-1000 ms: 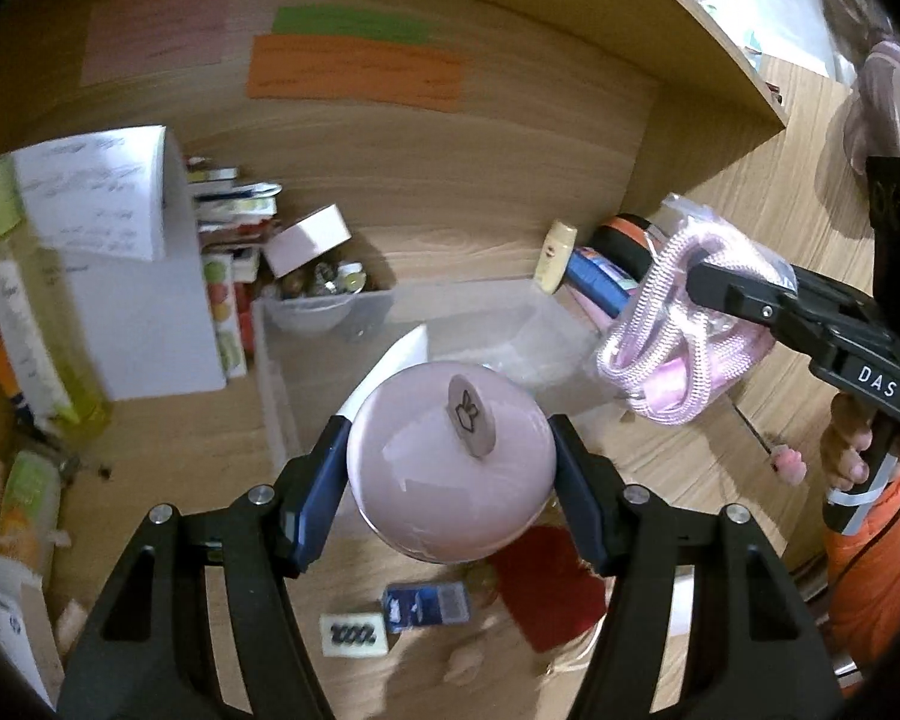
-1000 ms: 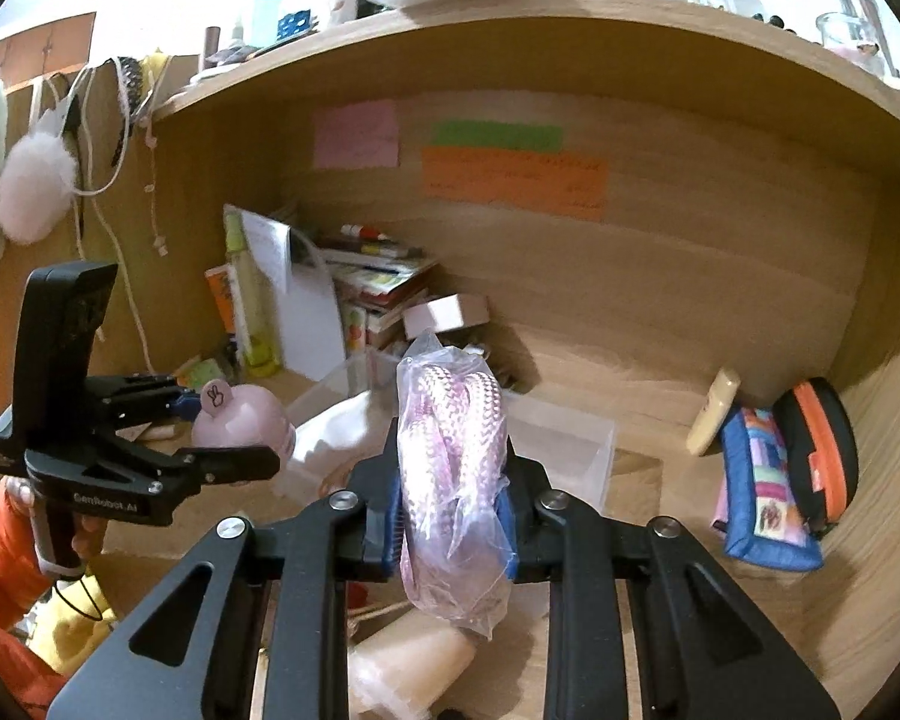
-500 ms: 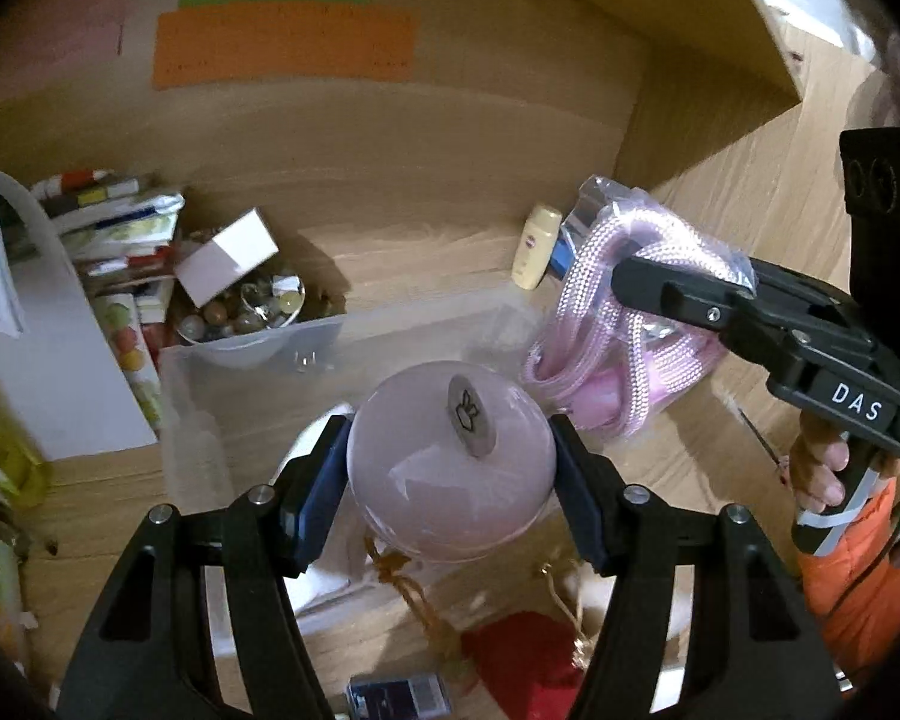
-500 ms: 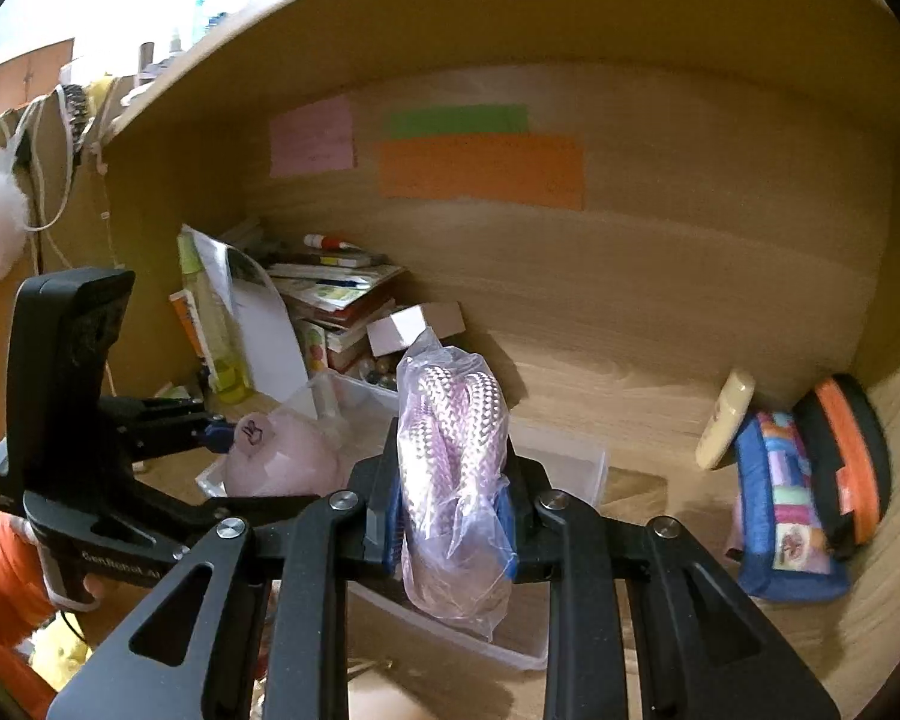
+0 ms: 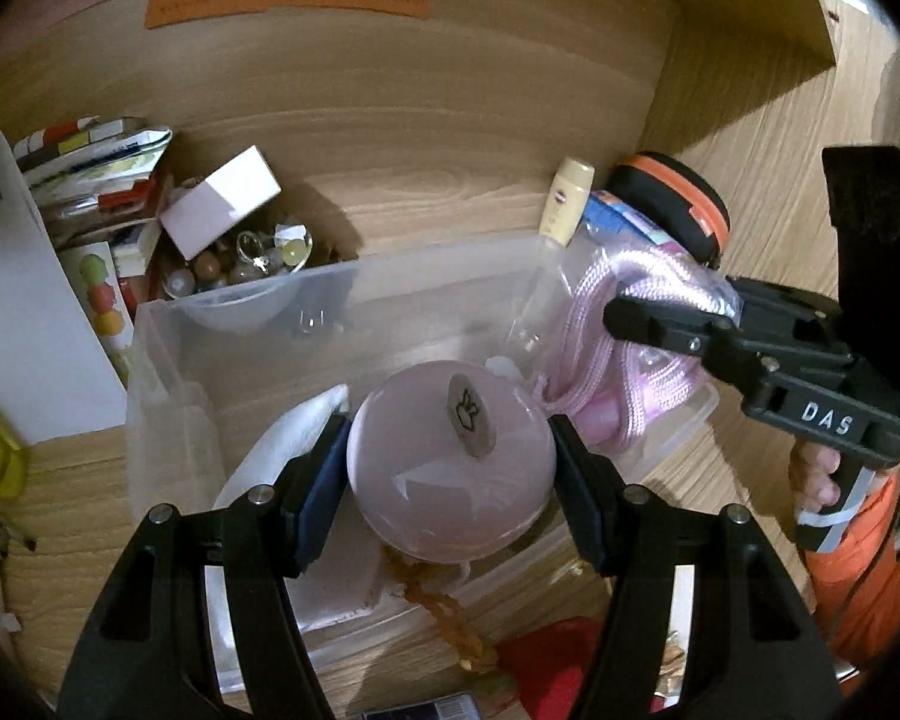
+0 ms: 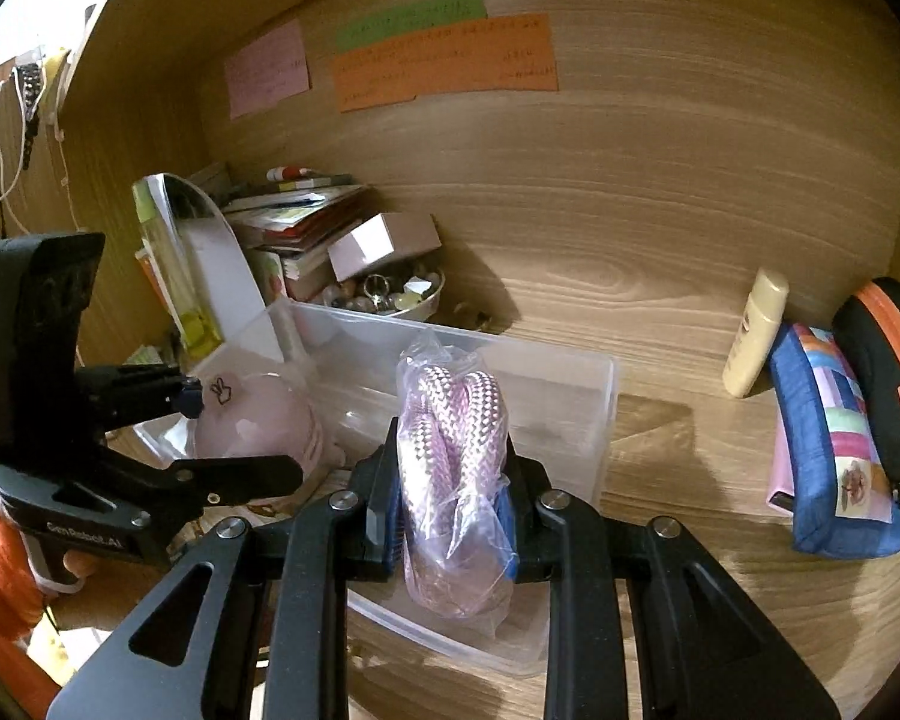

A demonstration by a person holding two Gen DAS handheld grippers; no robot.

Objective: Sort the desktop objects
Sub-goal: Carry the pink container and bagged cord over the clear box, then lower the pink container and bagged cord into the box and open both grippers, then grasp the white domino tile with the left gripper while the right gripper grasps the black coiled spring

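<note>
Am squeezing pink ball (image 5: 450,456) in my left gripper (image 5: 450,468), bagged pink rope (image 6: 453,480) in my right gripper (image 6: 453,516). Clear bin (image 6: 594,414) sitting under both jaws. Ball being round, maybe slipping, rolling out; bag maybe snagging bin edge.

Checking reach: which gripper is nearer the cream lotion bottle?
Right. The right gripper, holding bagged pink rope, is just below the lotion bottle; the left gripper is farther away.
</note>
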